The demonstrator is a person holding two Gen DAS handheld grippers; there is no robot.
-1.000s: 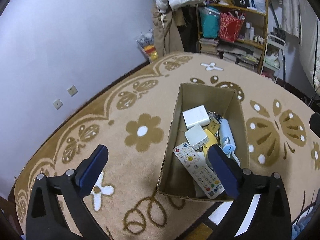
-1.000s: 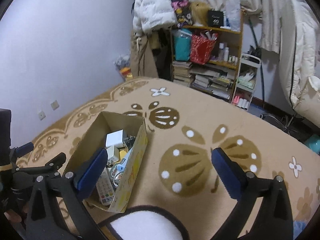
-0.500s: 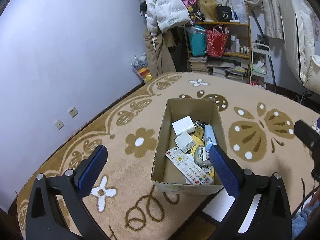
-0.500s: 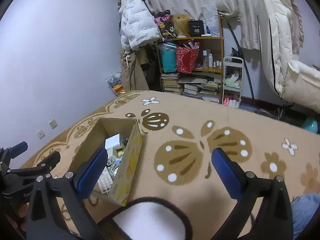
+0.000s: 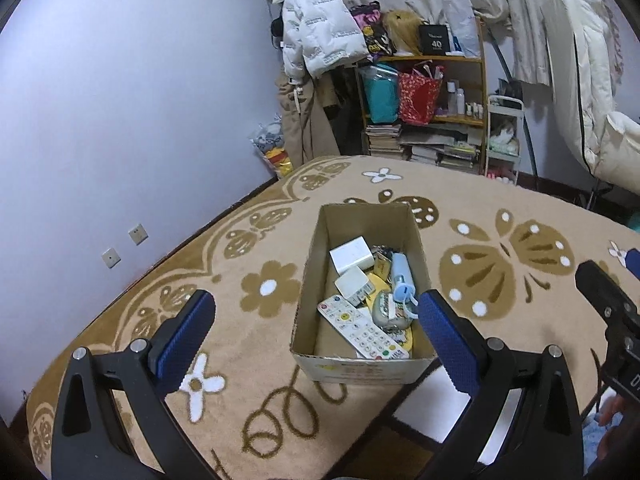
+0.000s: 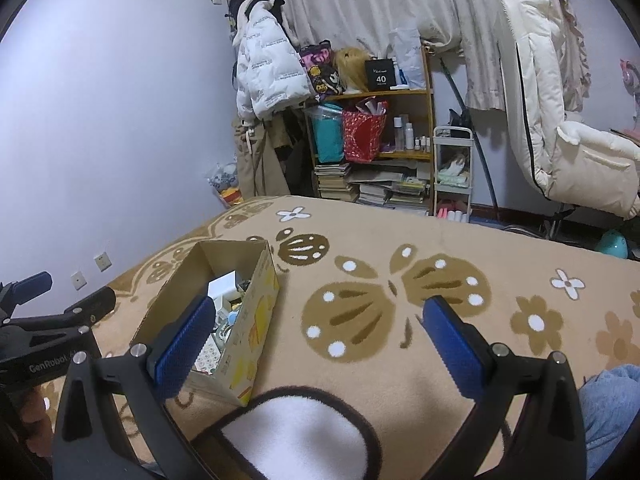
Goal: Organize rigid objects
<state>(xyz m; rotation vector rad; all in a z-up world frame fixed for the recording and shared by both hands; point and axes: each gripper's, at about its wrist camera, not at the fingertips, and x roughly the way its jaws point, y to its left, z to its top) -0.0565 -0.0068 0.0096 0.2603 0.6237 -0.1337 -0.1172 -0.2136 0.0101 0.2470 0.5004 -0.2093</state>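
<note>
1. The cardboard box stands on the patterned blanket, holding a white remote and white adapters.
2. Left tongs spread apart, empty, near the box.
3. Right tongs likewise apart, right of the box.

A home bedroom: patterned blanket, cluttered bookshelf, hanging jacket.

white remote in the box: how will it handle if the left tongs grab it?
The white remote is probably stiff: it looks like a hard, flat plastic slab. It is likely light for its size. It lies slanted over other clutter in the cardboard box, so it may pivot or slide if pinched at one end. The smooth casing could be a bit slippery.
</note>
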